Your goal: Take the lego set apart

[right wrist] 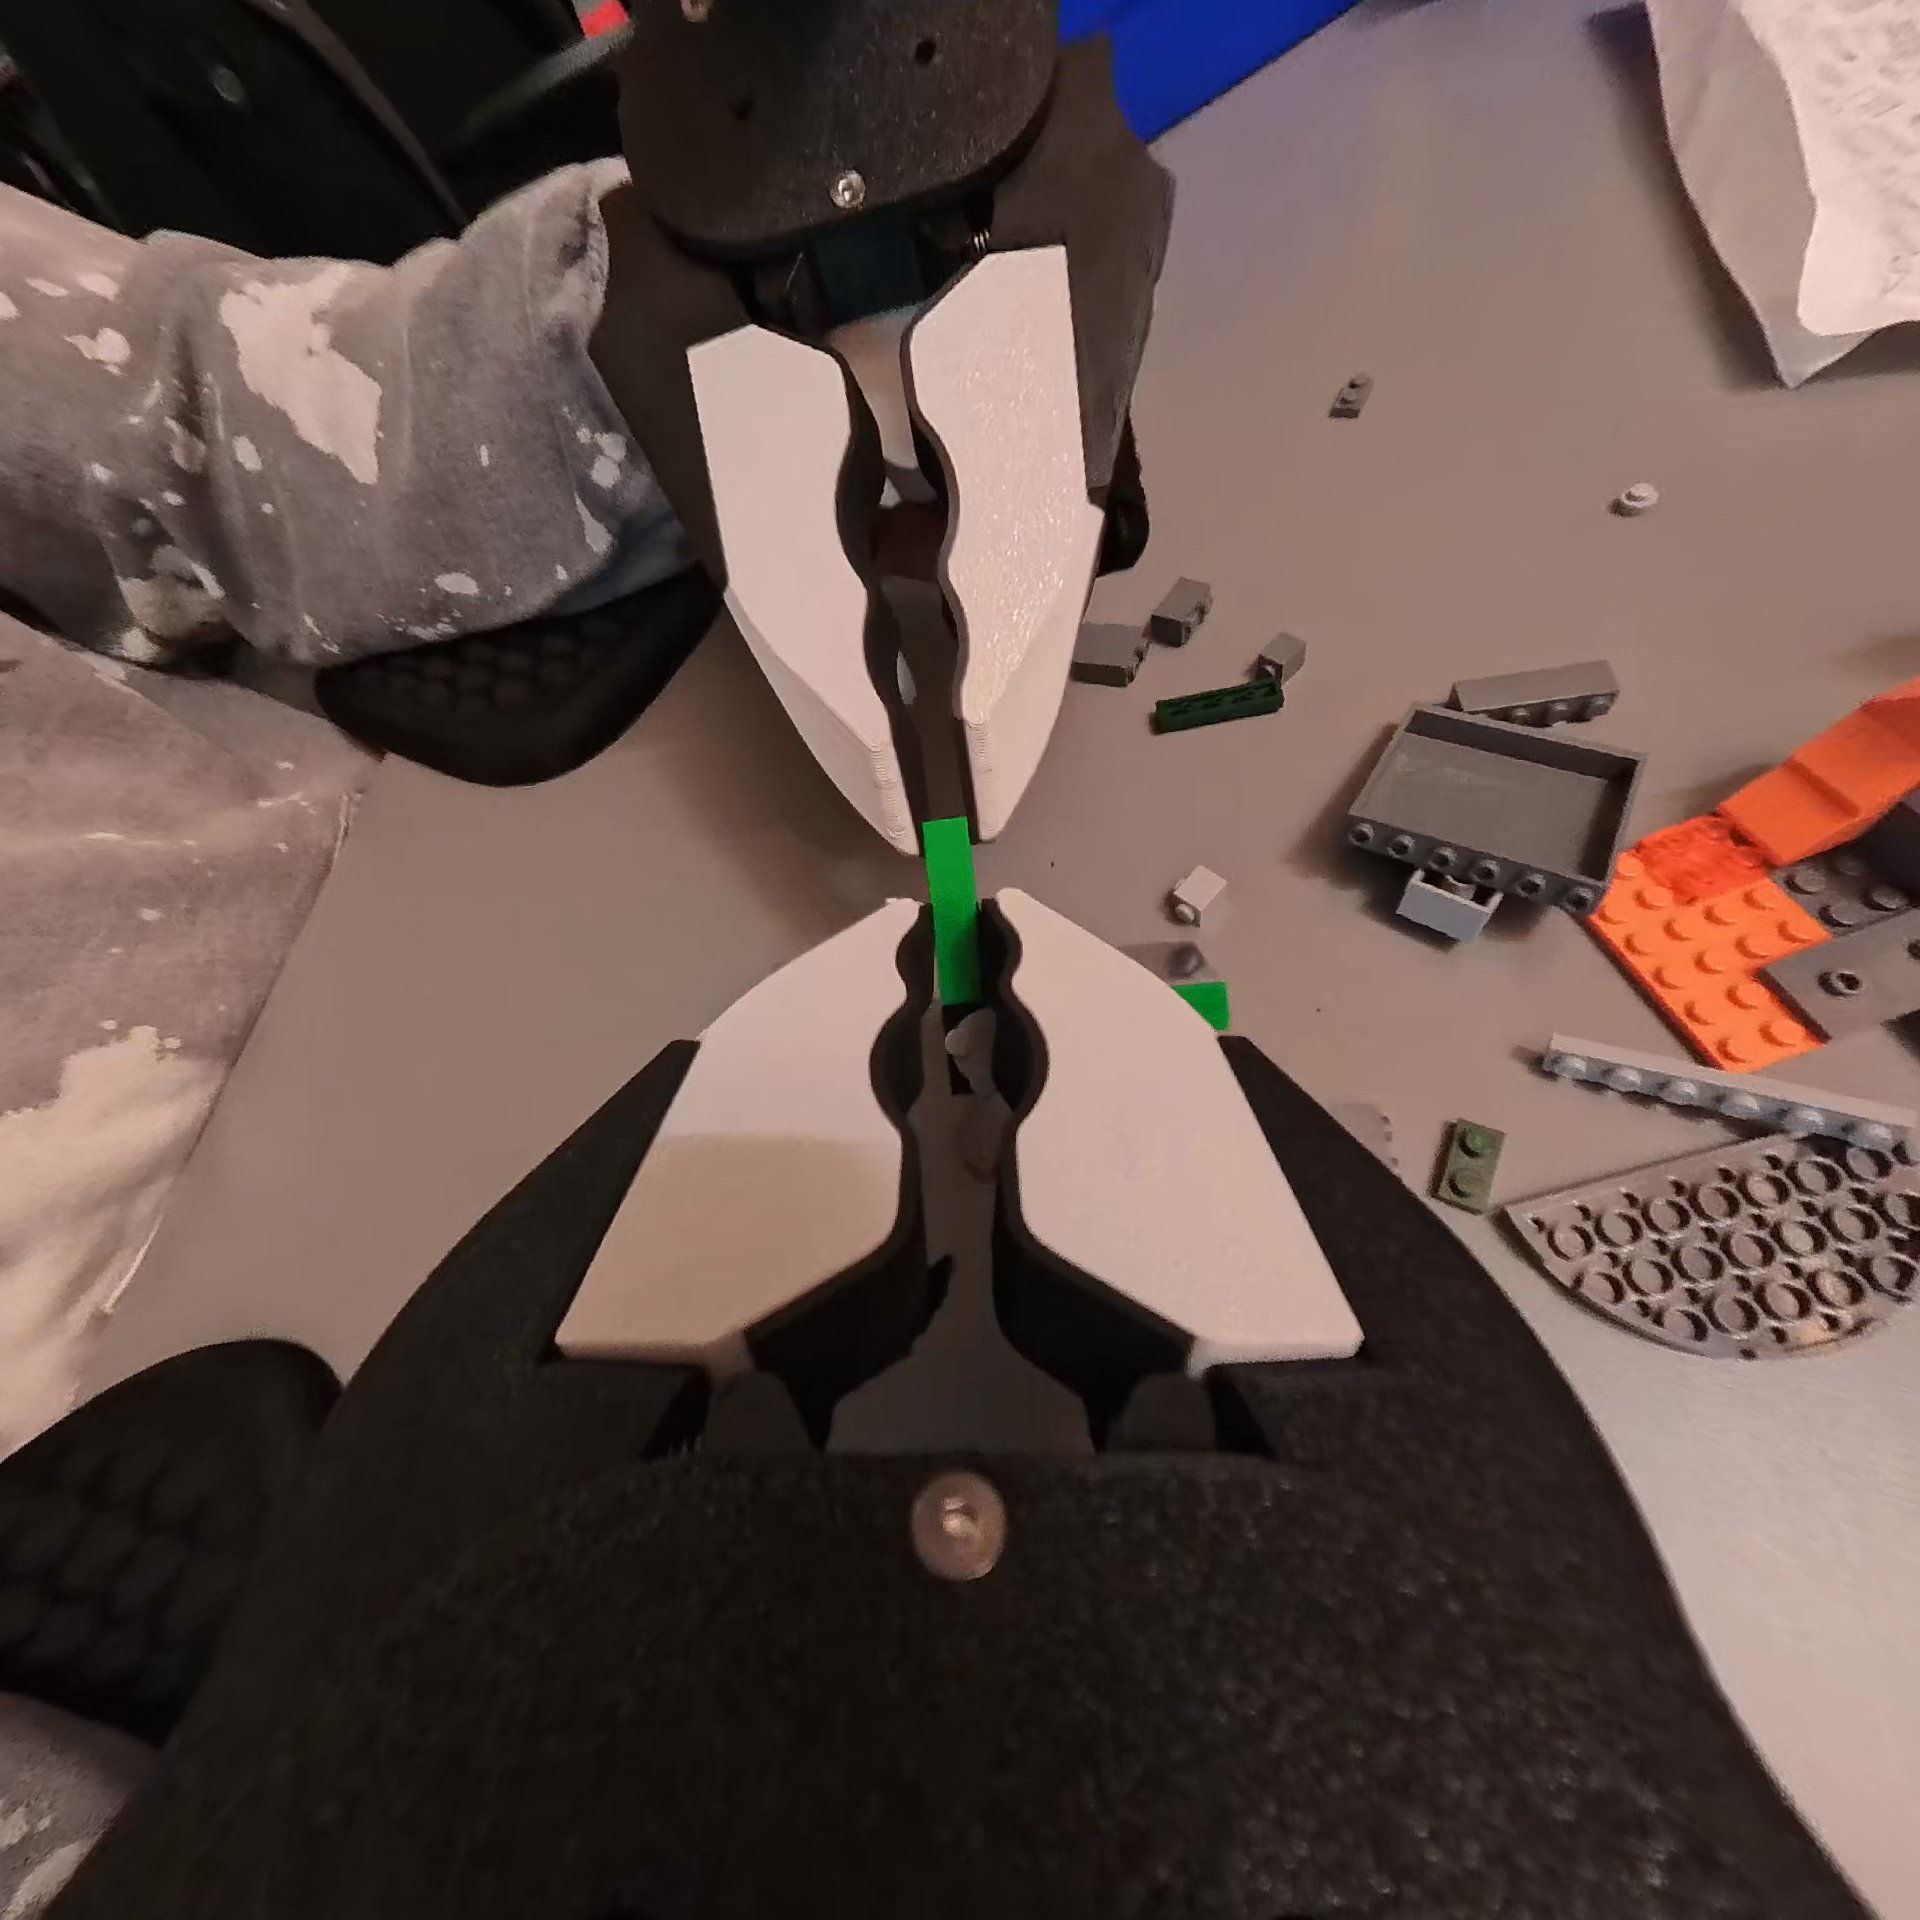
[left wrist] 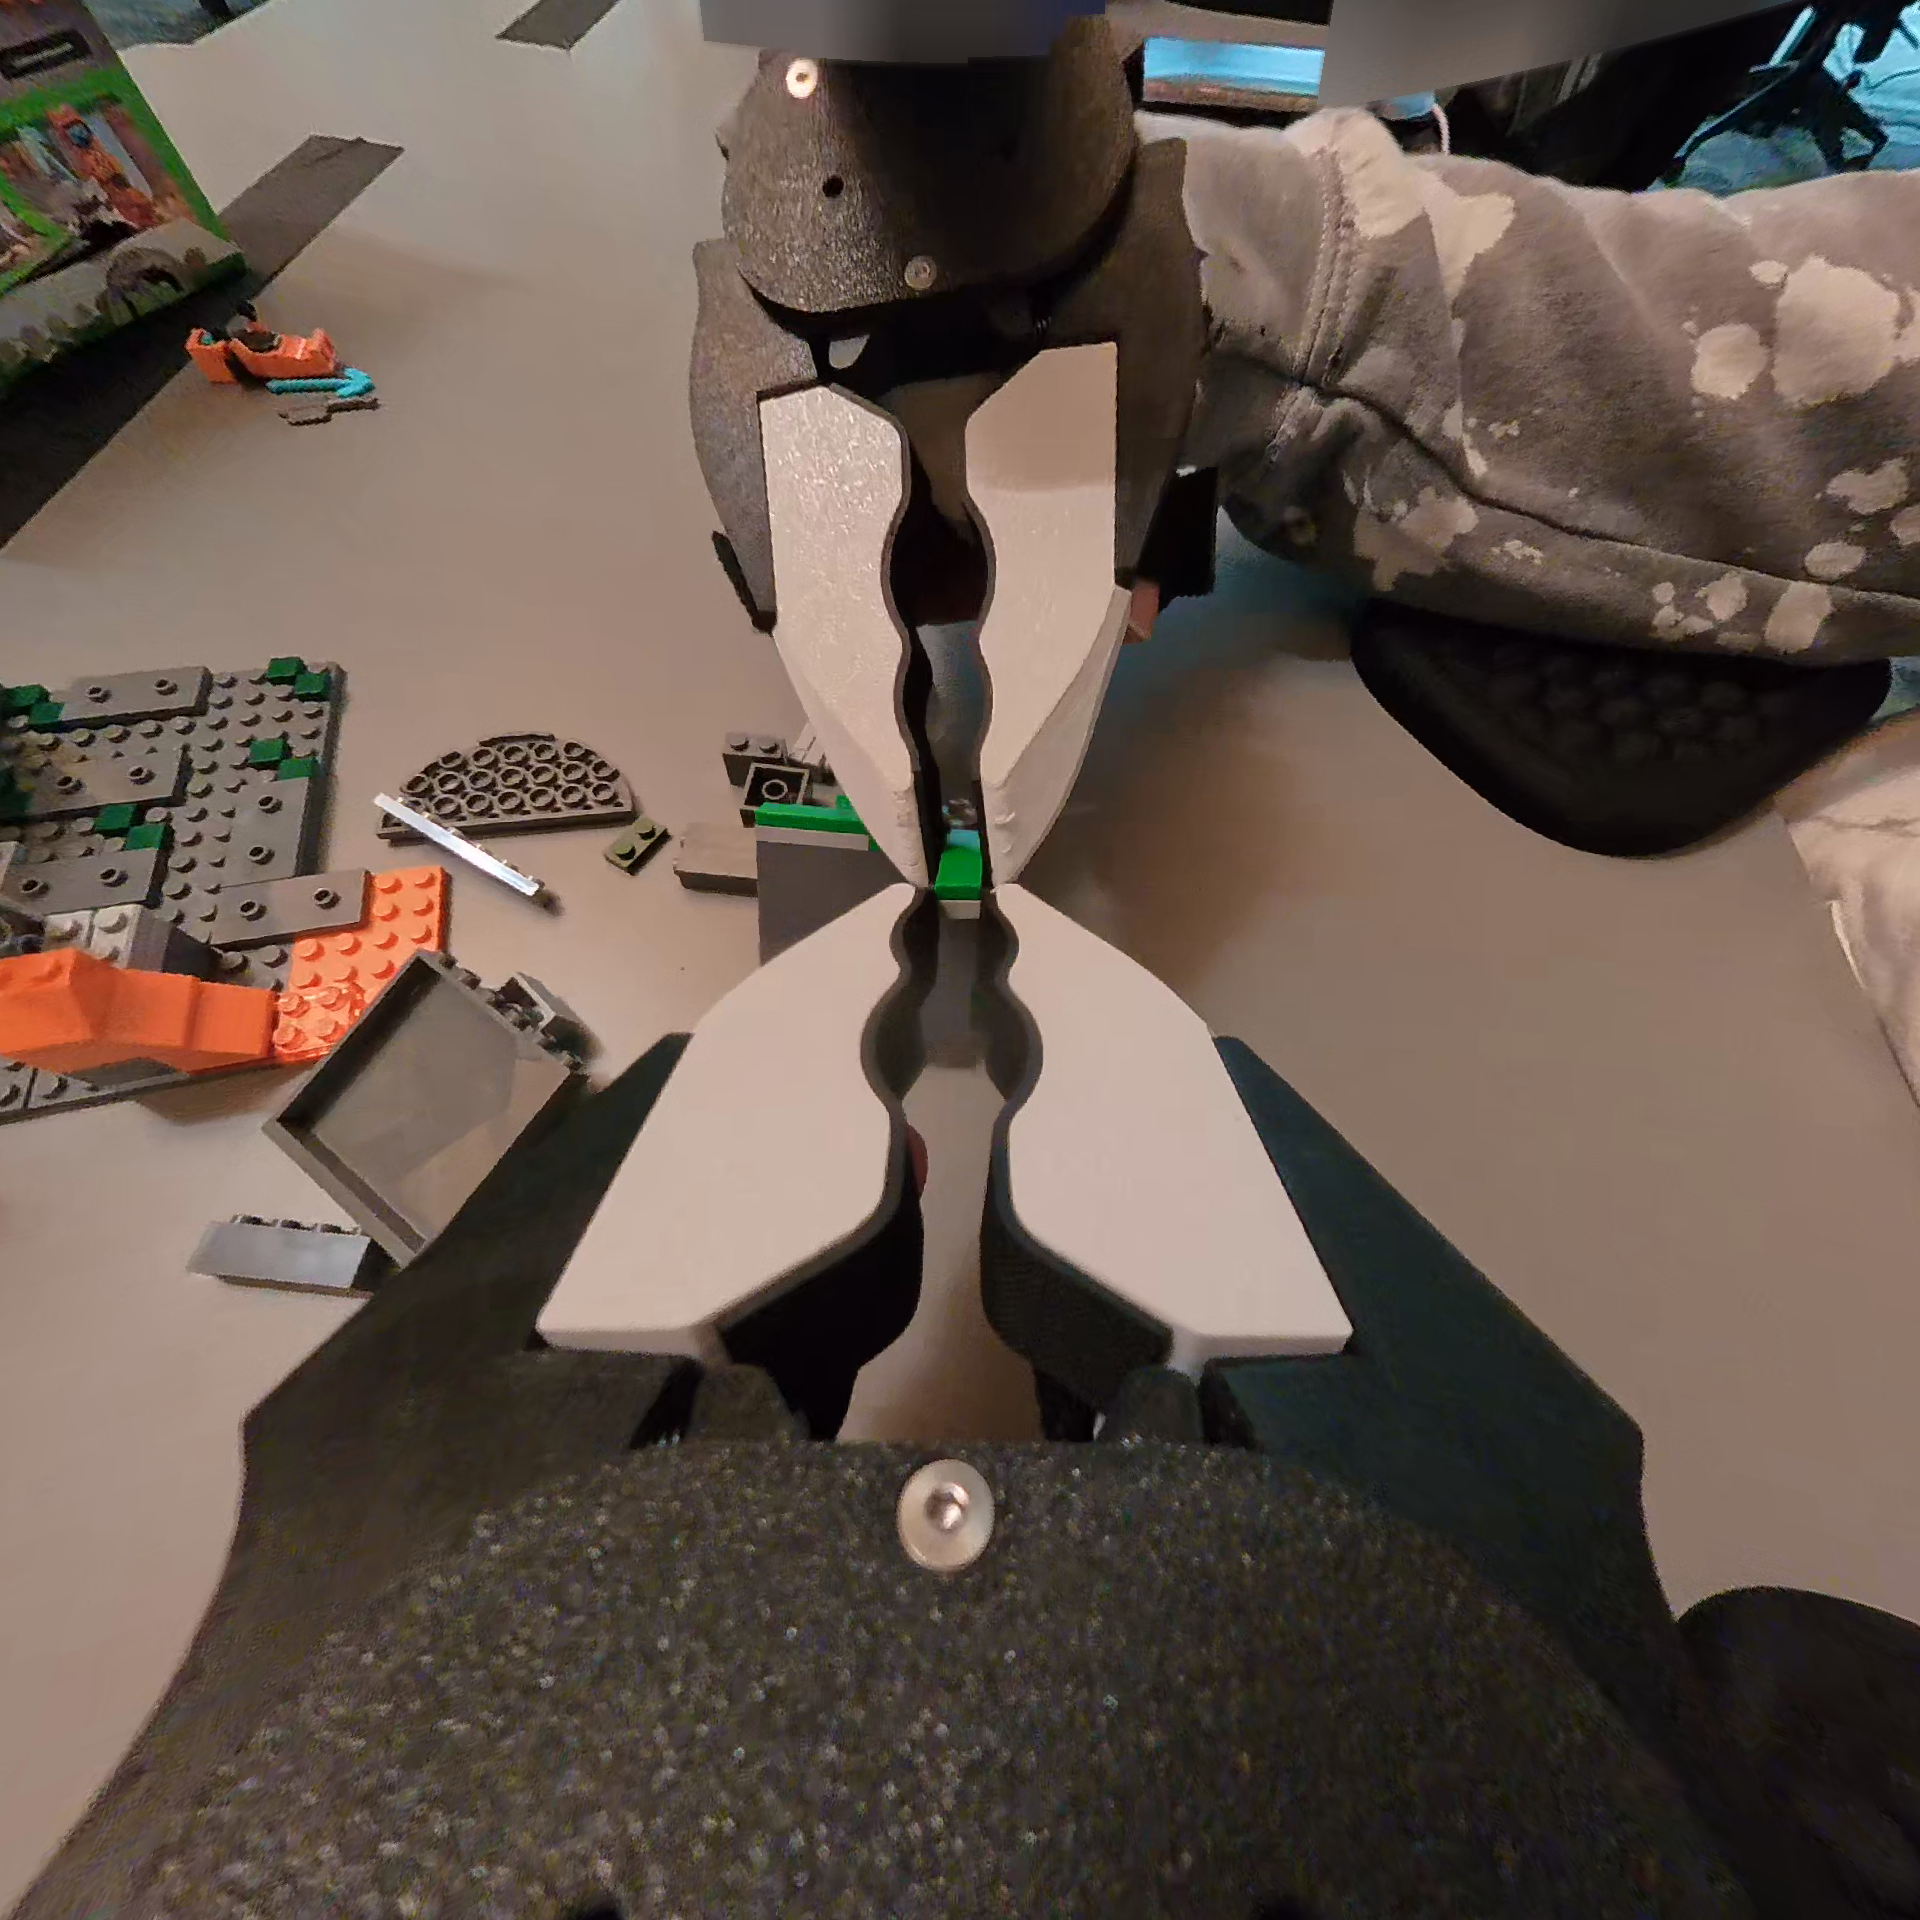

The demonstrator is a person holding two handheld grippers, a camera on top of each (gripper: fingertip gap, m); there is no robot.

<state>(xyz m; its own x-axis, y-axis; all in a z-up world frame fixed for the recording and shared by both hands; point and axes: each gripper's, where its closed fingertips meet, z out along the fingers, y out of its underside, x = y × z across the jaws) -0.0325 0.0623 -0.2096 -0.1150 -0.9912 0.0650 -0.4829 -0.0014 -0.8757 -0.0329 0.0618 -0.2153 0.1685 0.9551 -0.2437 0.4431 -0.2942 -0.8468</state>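
My two grippers meet tip to tip above the grey table. My left gripper is shut on a dark grey lego piece. My right gripper is shut on a thin bright green plate that joins the grey piece. In the left wrist view the right gripper comes from above with the green plate at its tips. In the right wrist view the left gripper comes from above with the grey piece between its fingers.
A partly stripped grey, green and orange base build lies at the left. Near it are a half-round dark plate, a grey box panel and small loose bricks. The set's box stands far left. A person's grey sleeve is at the right. Left and right tips are no more than a few centimetres apart.
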